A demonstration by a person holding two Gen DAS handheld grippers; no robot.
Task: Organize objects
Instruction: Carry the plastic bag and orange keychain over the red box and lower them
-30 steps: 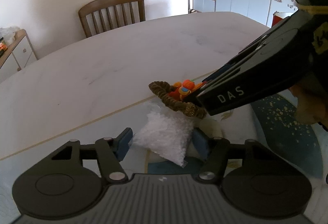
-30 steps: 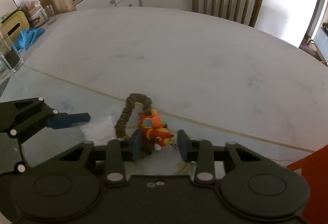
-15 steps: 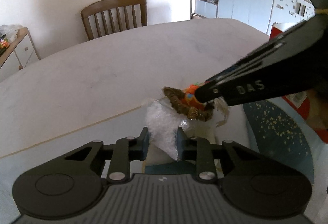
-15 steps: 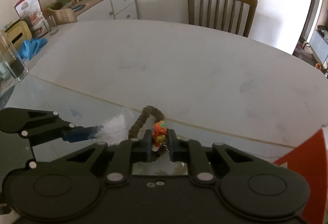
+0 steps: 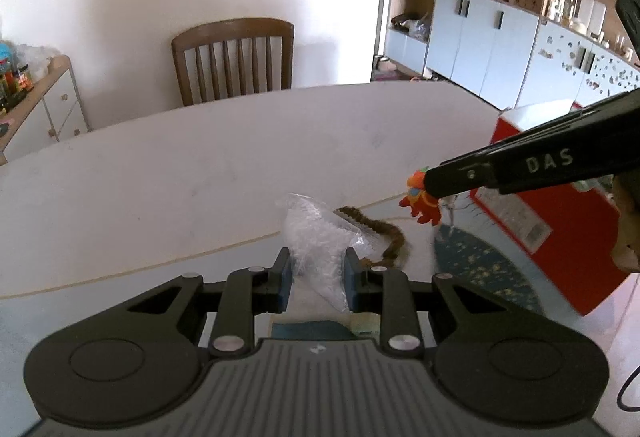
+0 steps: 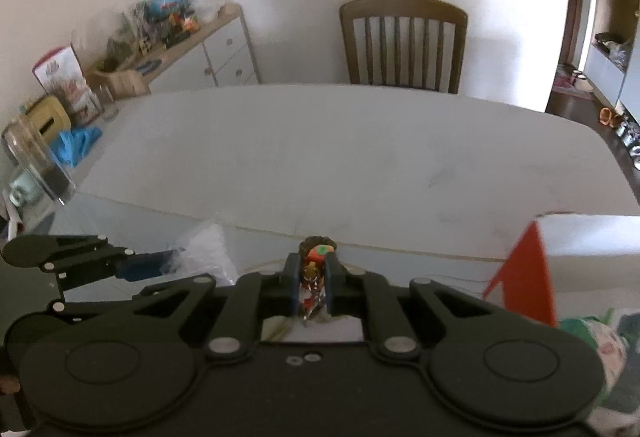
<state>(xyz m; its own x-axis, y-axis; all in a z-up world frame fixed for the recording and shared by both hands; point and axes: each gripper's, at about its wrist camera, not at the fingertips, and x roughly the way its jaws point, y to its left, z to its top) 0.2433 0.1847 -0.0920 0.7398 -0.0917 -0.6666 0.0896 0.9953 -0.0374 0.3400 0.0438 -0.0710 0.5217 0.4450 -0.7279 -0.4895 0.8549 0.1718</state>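
The small orange-and-red toy figure (image 5: pixel 420 199) is now pinched in the right gripper (image 6: pixel 311 283) and up off the white oval table (image 5: pixel 200 173), when a second ago it sat beside the braided brown cord loop (image 5: pixel 386 237). The left gripper (image 5: pixel 315 279), wide a second ago, now squeezes the clear crinkly plastic bag (image 5: pixel 316 237), also lifted. Both pickups look done. Loads of bare tabletop ahead; red box (image 5: pixel 560 213) crowds the right edge.
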